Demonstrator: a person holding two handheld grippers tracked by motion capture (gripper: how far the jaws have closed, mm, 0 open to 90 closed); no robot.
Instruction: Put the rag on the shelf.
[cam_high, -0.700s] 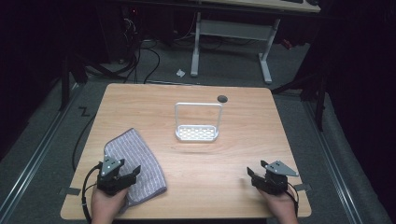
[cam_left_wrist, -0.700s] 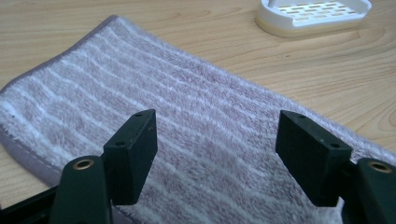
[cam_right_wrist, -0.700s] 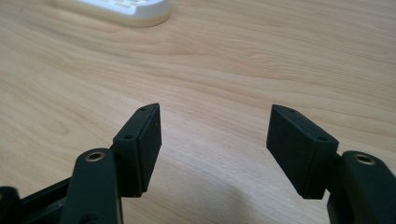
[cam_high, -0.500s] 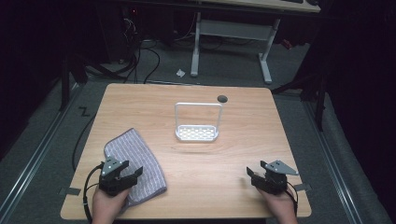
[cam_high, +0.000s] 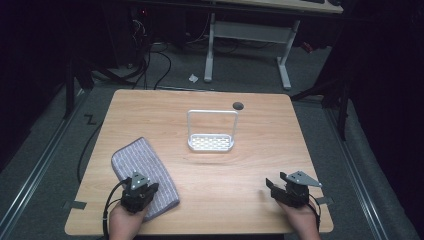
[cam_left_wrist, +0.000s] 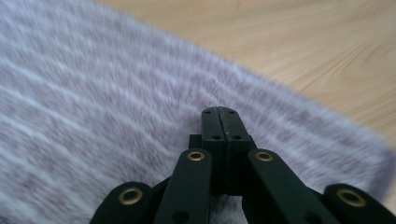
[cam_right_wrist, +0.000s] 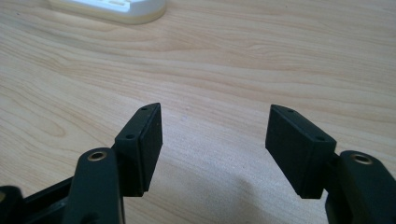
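Note:
A grey striped cloth (cam_high: 142, 165) lies flat on the left front part of the wooden table (cam_high: 250, 150). My left gripper (cam_high: 142, 189) is over the cloth's near end, its jaws shut together. In the left gripper view the closed tips (cam_left_wrist: 219, 113) hover just above the fuzzy cloth (cam_left_wrist: 93, 102), with nothing visibly pinched between them. A white rack (cam_high: 211, 131) with a perforated base and an upright wire frame stands at the table's middle. My right gripper (cam_high: 277, 184) stands open at the front right over bare wood (cam_right_wrist: 215, 130), and the rack's base edge (cam_right_wrist: 112, 9) is far ahead of it.
A small dark round hole (cam_high: 238, 105) sits in the tabletop behind the rack. Beyond the table, cables and a white desk frame (cam_high: 245, 35) stand on the dark floor. Bare wood stretches between the cloth and the right gripper.
My left gripper has shifted slightly to the right over the cloth's near end. The cloth, the rack and the right gripper have not moved.

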